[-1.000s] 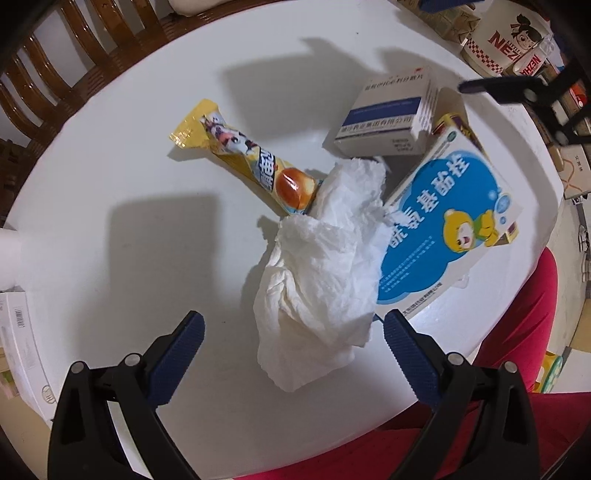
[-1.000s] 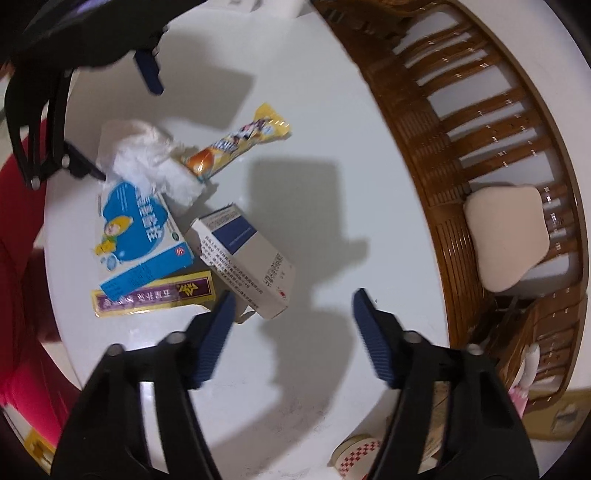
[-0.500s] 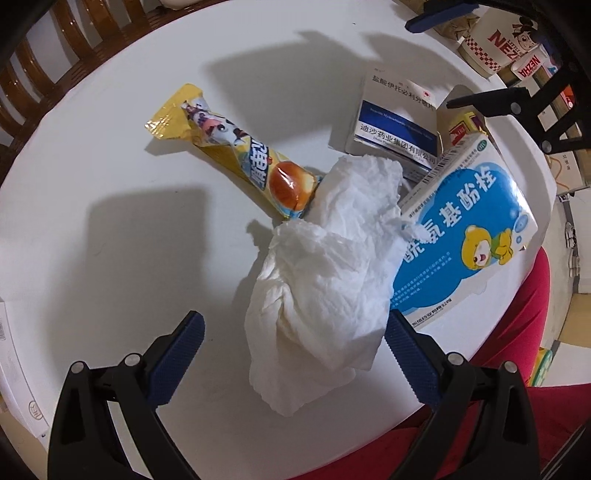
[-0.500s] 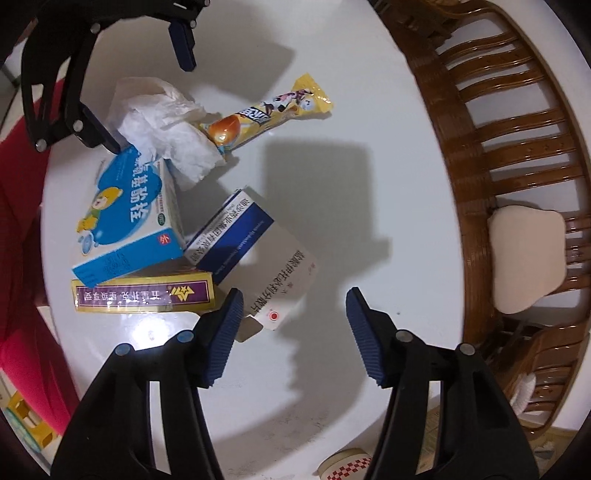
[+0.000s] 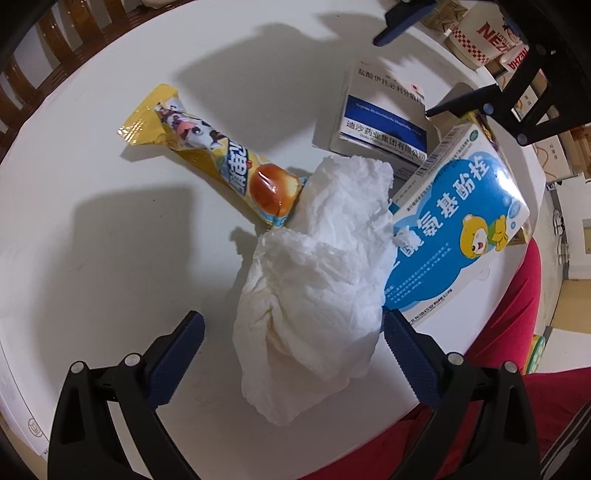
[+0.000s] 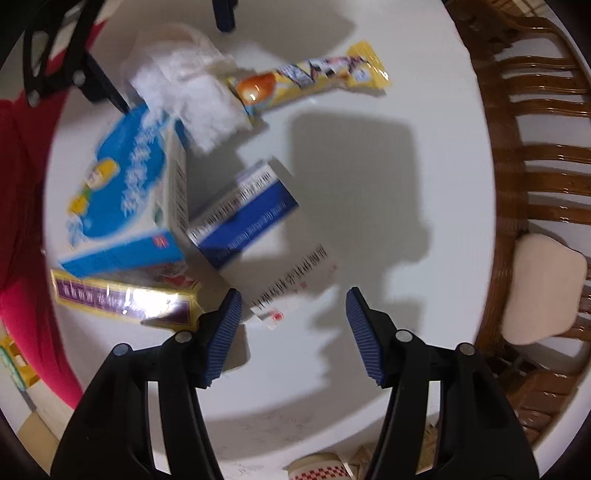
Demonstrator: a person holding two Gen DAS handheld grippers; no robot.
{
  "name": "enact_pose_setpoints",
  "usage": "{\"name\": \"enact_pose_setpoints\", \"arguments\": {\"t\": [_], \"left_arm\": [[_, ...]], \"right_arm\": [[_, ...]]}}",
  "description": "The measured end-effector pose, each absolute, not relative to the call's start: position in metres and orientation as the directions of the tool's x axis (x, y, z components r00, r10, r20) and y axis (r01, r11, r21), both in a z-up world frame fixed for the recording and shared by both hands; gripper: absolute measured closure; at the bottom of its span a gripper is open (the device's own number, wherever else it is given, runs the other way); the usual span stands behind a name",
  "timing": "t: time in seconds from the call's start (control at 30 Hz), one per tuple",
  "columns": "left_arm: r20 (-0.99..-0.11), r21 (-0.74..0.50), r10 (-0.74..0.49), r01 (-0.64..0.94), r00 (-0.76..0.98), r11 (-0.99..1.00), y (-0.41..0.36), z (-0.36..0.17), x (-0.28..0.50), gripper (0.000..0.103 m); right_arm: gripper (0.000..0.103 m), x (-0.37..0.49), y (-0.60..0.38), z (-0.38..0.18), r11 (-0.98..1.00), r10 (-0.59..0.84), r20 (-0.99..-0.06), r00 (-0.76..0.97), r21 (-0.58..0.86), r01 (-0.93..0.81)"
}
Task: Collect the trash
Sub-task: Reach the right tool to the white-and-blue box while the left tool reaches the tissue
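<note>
A crumpled white tissue (image 5: pixel 317 273) lies on the round white table (image 5: pixel 110 240), between the open jaws of my left gripper (image 5: pixel 291 325). A yellow snack wrapper (image 5: pixel 207 155) lies beyond it. A blue-and-white medicine box (image 5: pixel 384 118) and a light-blue box with a cartoon bear (image 5: pixel 458 221) lie to the right. My right gripper (image 6: pixel 293 299) is open, its jaws astride the near end of the blue-and-white box (image 6: pixel 258 236). The light-blue box (image 6: pixel 125 188), a purple-and-gold box (image 6: pixel 122 299), the tissue (image 6: pixel 192 92) and the wrapper (image 6: pixel 310 77) show there too.
Wooden chairs (image 6: pixel 535 177) ring the table; one holds a cream cushion (image 6: pixel 543 288). A red seat (image 5: pixel 509 332) sits below the table's near edge. Red-and-white printed cartons (image 5: pixel 487 33) stand at the far right. White paper (image 5: pixel 22 424) lies at the left edge.
My left gripper has moved closer to the tissue, which now fills more of the view. My right gripper has moved in over the blue-and-white box; its view is blurred by motion.
</note>
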State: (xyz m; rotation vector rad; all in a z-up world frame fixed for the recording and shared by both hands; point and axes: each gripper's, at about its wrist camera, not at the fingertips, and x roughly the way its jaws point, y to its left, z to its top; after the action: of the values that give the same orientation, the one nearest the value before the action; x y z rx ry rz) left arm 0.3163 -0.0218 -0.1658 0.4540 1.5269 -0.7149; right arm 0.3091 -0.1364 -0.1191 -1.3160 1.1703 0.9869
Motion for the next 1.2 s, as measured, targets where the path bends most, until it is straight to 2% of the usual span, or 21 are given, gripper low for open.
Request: {"name": "enact_pose_setpoints", "arguments": {"t": [0.27, 0.37, 0.6, 0.9, 1.03, 1.2], "left_arm": [[-0.983, -0.180, -0.144, 0.691, -0.111, 0.700, -0.033, -0.175, 0.320, 0.008], [-0.984, -0.180, -0.137, 0.699, -0.118, 0.692, -0.036, -0.176, 0.324, 0.008], [-0.984, -0.175, -0.134, 0.710, -0.114, 0.682, -0.047, -0.177, 0.332, 0.008], [-0.985, -0.172, -0.127, 0.714, -0.118, 0.678, -0.057, -0.182, 0.337, 0.008], [-0.985, -0.171, -0.137, 0.718, -0.107, 0.675, -0.054, -0.181, 0.328, 0.008], [-0.984, -0.169, -0.157, 0.727, -0.085, 0.666, -0.047, -0.177, 0.315, 0.010]], "right_arm": [[0.043, 0.316, -0.125, -0.124, -0.034, -0.120, -0.984, 0.134, -0.131, -0.991], [0.041, 0.314, -0.122, -0.136, -0.085, -0.169, -0.980, 0.109, -0.096, -0.992], [0.040, 0.330, -0.112, -0.136, -0.110, -0.132, -0.976, 0.171, -0.156, -0.982], [0.026, 0.344, -0.087, -0.150, -0.218, -0.173, -0.965, 0.199, -0.159, -0.963], [0.026, 0.350, -0.071, -0.155, -0.185, -0.166, -0.972, 0.165, -0.133, -0.974], [0.027, 0.375, -0.072, -0.162, -0.050, -0.172, -0.984, 0.046, -0.038, -0.998]]}}
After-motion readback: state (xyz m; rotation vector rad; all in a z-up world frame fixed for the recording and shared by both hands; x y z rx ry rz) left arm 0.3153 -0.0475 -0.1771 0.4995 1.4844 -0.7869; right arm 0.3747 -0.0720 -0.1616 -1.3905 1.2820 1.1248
